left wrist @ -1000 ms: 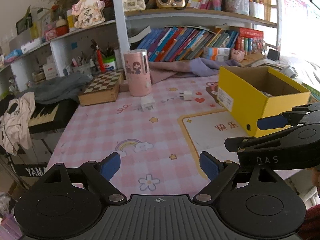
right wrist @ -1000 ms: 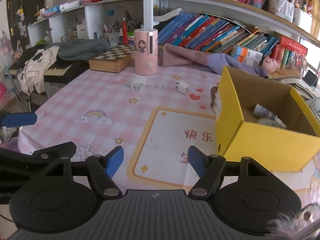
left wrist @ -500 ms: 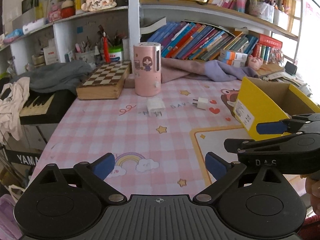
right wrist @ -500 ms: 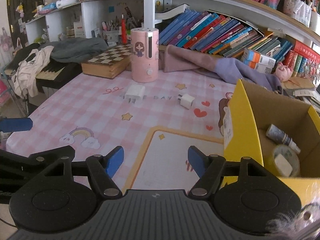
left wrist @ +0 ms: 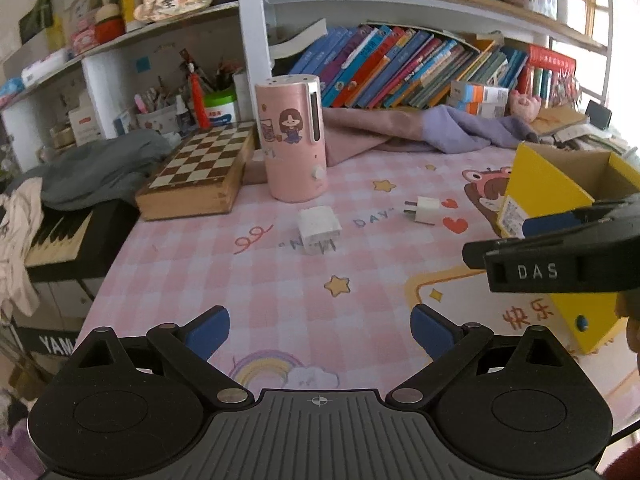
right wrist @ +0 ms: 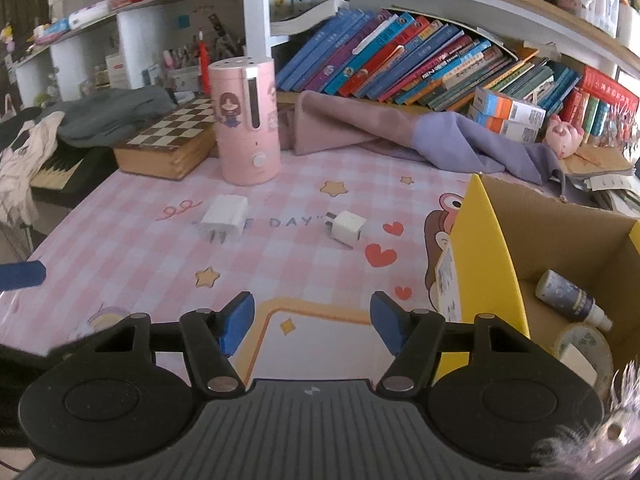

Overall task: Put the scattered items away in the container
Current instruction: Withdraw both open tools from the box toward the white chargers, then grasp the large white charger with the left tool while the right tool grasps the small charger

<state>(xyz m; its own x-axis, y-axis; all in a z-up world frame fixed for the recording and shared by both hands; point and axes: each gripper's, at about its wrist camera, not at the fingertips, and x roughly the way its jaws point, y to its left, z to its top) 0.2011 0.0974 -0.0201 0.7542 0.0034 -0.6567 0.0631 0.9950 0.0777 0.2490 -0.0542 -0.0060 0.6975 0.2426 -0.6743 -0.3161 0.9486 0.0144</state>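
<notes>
Two white plug adapters lie on the pink checked tablecloth: a larger one [left wrist: 318, 229] [right wrist: 225, 217] and a smaller one [left wrist: 423, 209] [right wrist: 346, 228] to its right. The yellow cardboard box [left wrist: 544, 200] [right wrist: 484, 264] stands open at the right, with a small bottle [right wrist: 572, 295] and a tape roll [right wrist: 582, 347] inside. My left gripper [left wrist: 320, 330] is wide open and empty, well short of the larger adapter. My right gripper [right wrist: 312, 322] is open with nothing between its blue pads; its jaws are closing. In the left wrist view it reaches in from the right.
A pink cylinder appliance [left wrist: 294, 136] stands behind the adapters, a wooden chessboard box [left wrist: 200, 172] to its left. Folded pink and purple cloth [right wrist: 400, 136] lies along the back under bookshelves. A keyboard [left wrist: 60, 236] sits beyond the table's left edge.
Both grippers have moved forward over the table toward the two adapters, which now look closer. The left gripper's jaws have widened. The right gripper's jaws have narrowed slightly.
</notes>
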